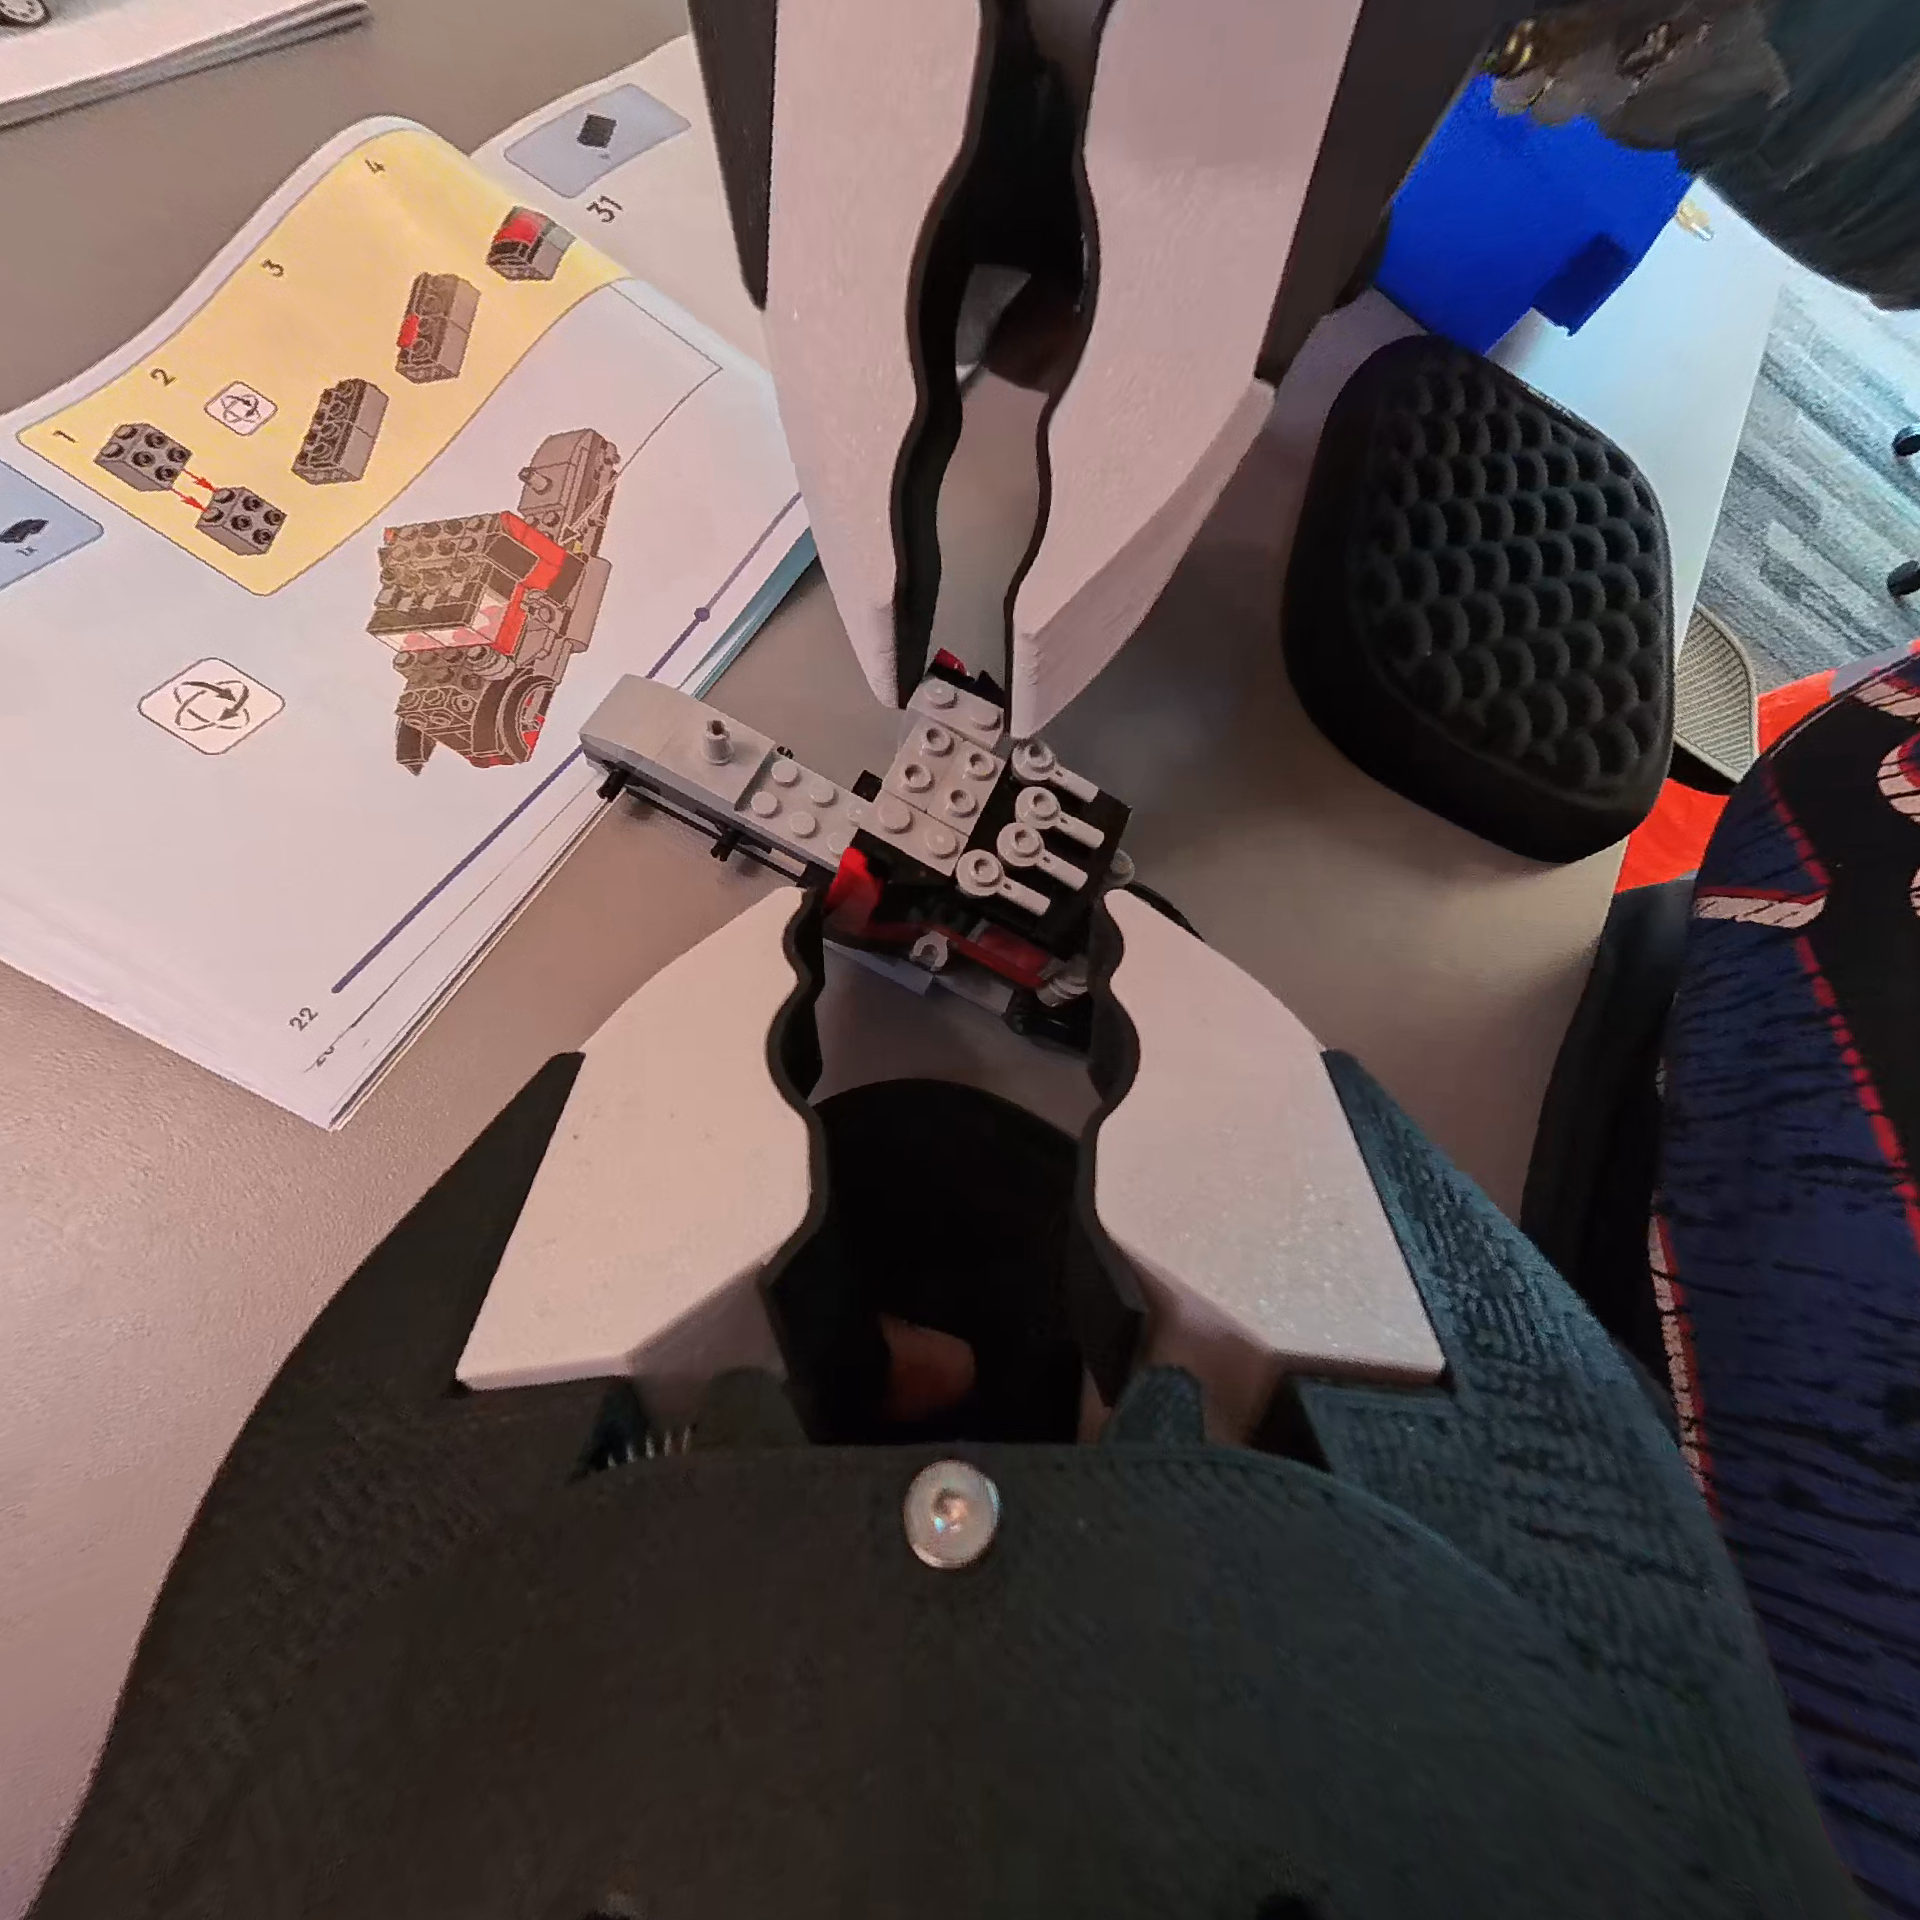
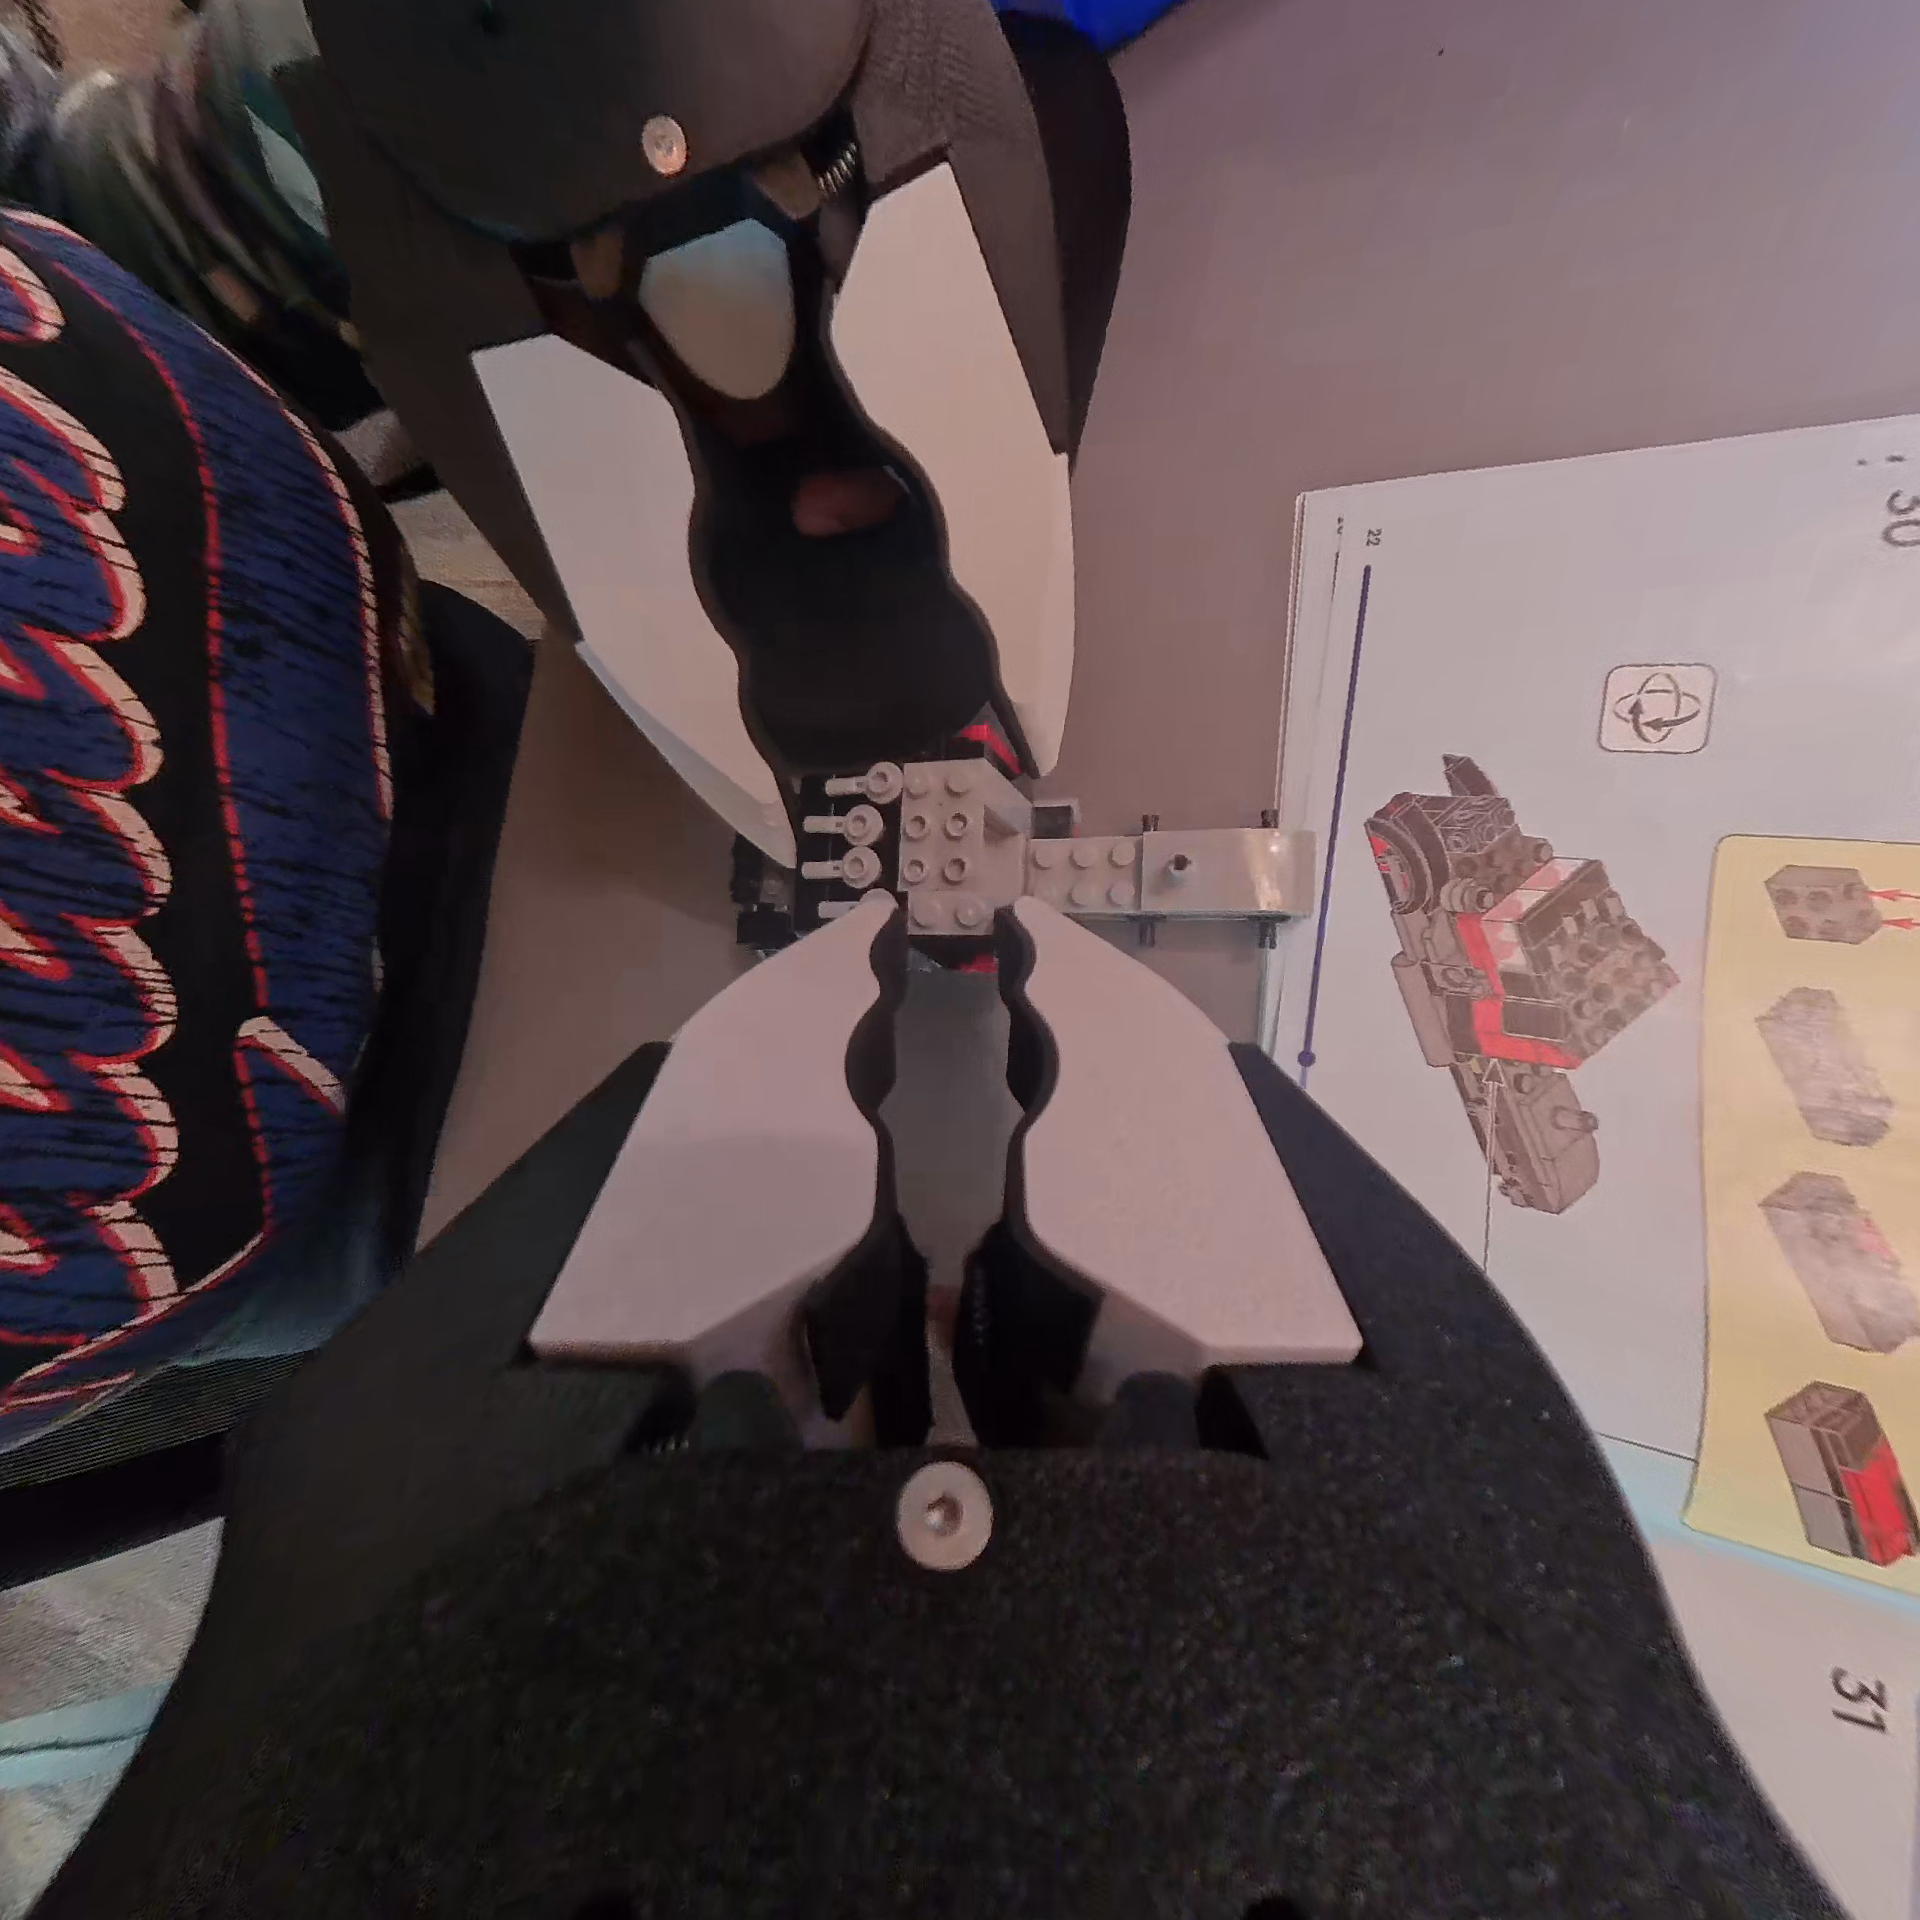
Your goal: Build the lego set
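A partly built lego model (image 1: pixel 935 821) in grey, black and red, with a long grey arm pointing left, is held above the table between both grippers. My left gripper (image 1: pixel 961 914) is shut on the model's black and red lower body. In the right wrist view the left gripper (image 2: pixel 909 795) reaches in from the top. My right gripper (image 2: pixel 951 920) is shut on the grey studded block (image 2: pixel 945 857) on top of the model. In the left wrist view the right gripper (image 1: pixel 956 691) comes down from above. The model's underside is hidden.
An open instruction booklet (image 1: pixel 364 623) lies on the grey table (image 1: pixel 156 1247) left of the model; it shows at the right in the right wrist view (image 2: pixel 1558 935). A black textured pad (image 1: pixel 1475 592) and a blue block (image 1: pixel 1527 218) sit at the right. A person's patterned clothing (image 2: pixel 156 831) is close by. Both grippers' tips are close together, under 4 cm apart.
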### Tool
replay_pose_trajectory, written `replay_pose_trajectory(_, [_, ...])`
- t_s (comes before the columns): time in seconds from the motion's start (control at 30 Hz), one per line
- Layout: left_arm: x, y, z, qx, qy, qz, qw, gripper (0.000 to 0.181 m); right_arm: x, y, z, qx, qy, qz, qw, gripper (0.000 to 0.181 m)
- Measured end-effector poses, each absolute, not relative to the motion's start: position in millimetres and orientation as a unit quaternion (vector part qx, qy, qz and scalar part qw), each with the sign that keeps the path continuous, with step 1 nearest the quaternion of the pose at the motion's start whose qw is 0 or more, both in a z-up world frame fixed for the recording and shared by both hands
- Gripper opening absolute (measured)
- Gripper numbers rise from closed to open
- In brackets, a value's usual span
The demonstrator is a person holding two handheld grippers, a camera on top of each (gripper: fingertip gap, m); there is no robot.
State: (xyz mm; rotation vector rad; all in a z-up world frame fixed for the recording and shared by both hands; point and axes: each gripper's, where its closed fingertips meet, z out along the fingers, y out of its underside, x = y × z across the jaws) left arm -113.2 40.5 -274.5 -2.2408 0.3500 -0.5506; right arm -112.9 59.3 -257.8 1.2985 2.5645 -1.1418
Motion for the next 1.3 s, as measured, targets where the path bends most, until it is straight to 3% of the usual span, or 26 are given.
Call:
replay_pose_trajectory(0.17, [-113,40,-275,-0.883,0.138,-0.217,0.392,0.049,-111,57,-255,0.417,0.809,-0.407,0.074,0.023])
replay_pose_trajectory(0.7, [-111,39,-275,-0.882,0.145,-0.224,0.388,0.049,-111,59,-256,0.451,0.749,-0.467,0.136,0.013])
replay_pose_trajectory(1.17, [-110,38,-275,-0.88,0.151,-0.228,0.388,0.05,-108,55,-257,0.457,0.768,-0.441,0.085,0.015])
replay_pose_trajectory(1.3, [-109,38,-275,-0.881,0.152,-0.23,0.385,0.05,-110,54,-240,0.377,0.788,-0.487,-0.008,0.013])
